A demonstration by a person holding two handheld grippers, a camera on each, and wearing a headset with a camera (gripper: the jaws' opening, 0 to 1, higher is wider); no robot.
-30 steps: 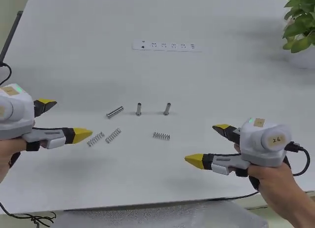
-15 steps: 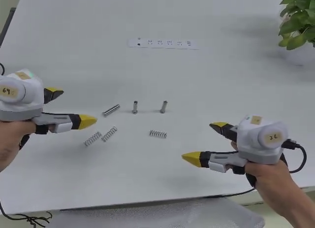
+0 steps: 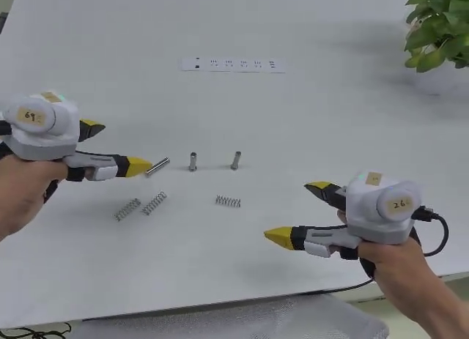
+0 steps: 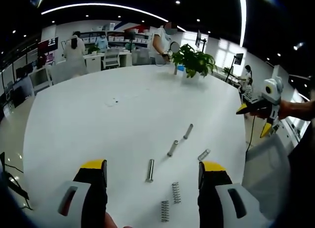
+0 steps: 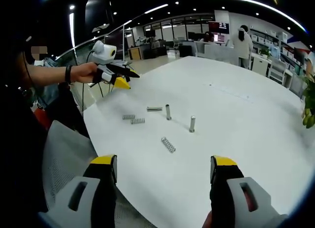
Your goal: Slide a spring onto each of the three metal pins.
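Three metal pins sit mid-table: one lying flat (image 3: 157, 165) (image 4: 150, 170) (image 5: 154, 109), two upright (image 3: 193, 161) (image 3: 236, 160) (image 4: 172, 148) (image 4: 188, 131) (image 5: 168, 112) (image 5: 192, 123). Three springs lie in front of them: two side by side (image 3: 127, 209) (image 3: 154, 203) (image 4: 164, 211) (image 4: 175, 192) (image 5: 129, 116) (image 5: 138, 120), one apart (image 3: 228, 201) (image 4: 204, 154) (image 5: 168, 144). My left gripper (image 3: 117, 146) (image 4: 151, 171) hovers open just left of the lying pin, holding nothing. My right gripper (image 3: 299, 210) (image 5: 164, 162) is open and empty, near the front right.
A white power strip (image 3: 233, 64) (image 4: 114, 101) lies at the back of the white table (image 3: 330, 119). A potted plant (image 3: 434, 33) (image 4: 193, 61) stands at the far right corner. Desks and people fill the room beyond.
My left gripper has risen and moved right and away from me, now beside the lying pin. The right gripper drifted slightly left. The camera shifted too; pins and springs have not moved.
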